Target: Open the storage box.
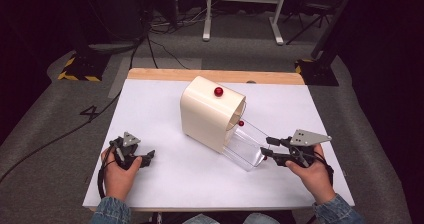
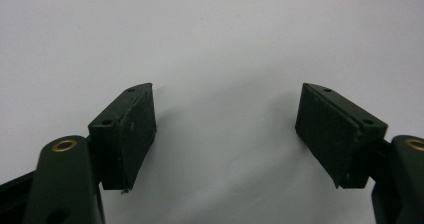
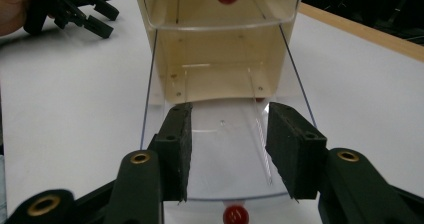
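- A cream box with a red knob on top stands mid-table, nearer the far edge; its clear door lies folded down toward the near right corner.
- The right tongs hover spread at the door's free edge, jaws either side of its small red knob, gripping nothing, probably lined up to pinch it and lift the door.
- The left tongs rest spread and empty on the white table near the near left corner, likely parked out of the way.
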